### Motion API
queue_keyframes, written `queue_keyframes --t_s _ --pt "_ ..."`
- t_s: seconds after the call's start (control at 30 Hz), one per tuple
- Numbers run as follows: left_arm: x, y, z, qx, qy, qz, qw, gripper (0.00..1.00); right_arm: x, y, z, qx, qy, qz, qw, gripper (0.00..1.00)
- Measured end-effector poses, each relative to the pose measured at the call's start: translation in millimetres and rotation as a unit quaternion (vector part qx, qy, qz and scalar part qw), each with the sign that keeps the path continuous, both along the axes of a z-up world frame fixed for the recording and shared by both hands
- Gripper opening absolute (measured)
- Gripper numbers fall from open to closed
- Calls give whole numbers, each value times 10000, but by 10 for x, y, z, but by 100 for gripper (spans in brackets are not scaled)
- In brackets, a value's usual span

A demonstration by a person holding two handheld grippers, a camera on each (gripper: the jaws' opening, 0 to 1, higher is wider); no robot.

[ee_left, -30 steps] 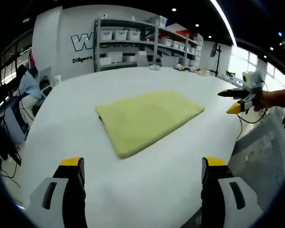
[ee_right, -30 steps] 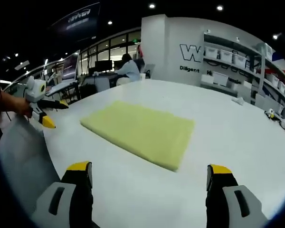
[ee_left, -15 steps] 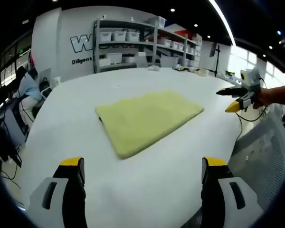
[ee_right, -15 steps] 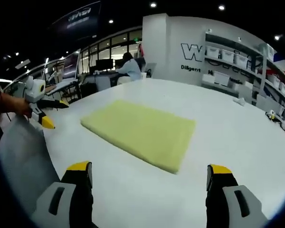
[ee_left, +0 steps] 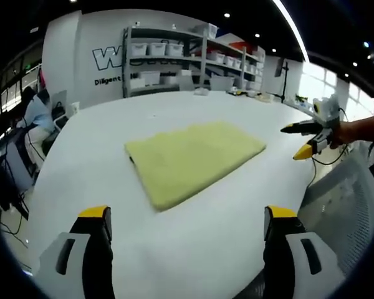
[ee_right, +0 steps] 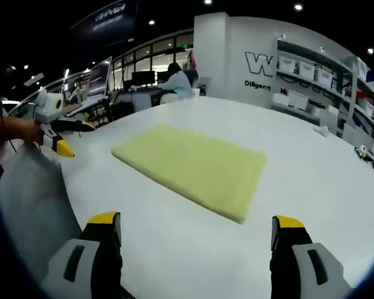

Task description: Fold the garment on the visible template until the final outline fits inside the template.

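seemingly near done: garment (ee_left: 190,157) lies folded as flat yellow rectangle mid white surface (ee_left: 193,243). template outline not discernible. left gripper (ee_left: 187,240) and right gripper (ee_right: 196,243) both off garment, jaws wide, empty. final fit check left.

We see the garment (ee_left: 193,159) as soft, fuzzy, matt yellow-green cloth — it lies on the table (ee_left: 112,131), which looks smooth, white and faintly sheeny — plastic-looking bins (ee_left: 148,46) behind.
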State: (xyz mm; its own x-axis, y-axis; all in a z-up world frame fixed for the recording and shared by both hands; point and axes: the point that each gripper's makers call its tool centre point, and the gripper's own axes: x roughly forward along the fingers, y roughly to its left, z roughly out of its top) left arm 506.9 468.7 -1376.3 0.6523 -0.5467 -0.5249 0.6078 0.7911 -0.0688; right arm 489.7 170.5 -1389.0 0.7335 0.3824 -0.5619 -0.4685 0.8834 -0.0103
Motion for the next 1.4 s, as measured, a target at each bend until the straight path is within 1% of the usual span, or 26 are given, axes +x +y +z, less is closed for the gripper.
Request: queue_keyframes --t_s 0.1,0.2,0.27,0.57,0.77,0.9,1.0,1.2,1.27,1.4 --pt "-27 -55 -23 19 12 -82 10000 98 2 -2 28 -20 -1 -7 10000 99" --pt "-26 -80 -4 -1 -34 -126 9999 97 20 -1 95 61 -73 -49 9999 99" --pt "-10 -84 26 -32 -117 -120 9999 96 21 -15 97 65 -80 -82 9999 99" --pt "-11 -36 30 -7 -79 -39 10000 97 -23 -50 67 94 -57 -112 9999 99" --pt "-25 -64 37 17 -67 -52 10000 96 -60 -32 75 135 -88 -101 9998 99" --pt "-64 -97 32 88 -74 -154 9998 96 -84 -94 102 128 -154 -141 9997 99" --pt "-77 -117 -10 132 10 -194 9997 96 -106 -158 115 157 -174 -232 9995 99" --pt "-83 -166 -34 164 40 -264 9995 95 -166 -243 114 160 -189 -325 9992 99" --pt "-75 -169 -52 216 55 -254 9994 95 -173 -262 110 176 -207 -314 9991 99" --pt "-75 -169 -71 264 107 -169 9995 95 -167 -296 61 165 -118 -246 9995 99"
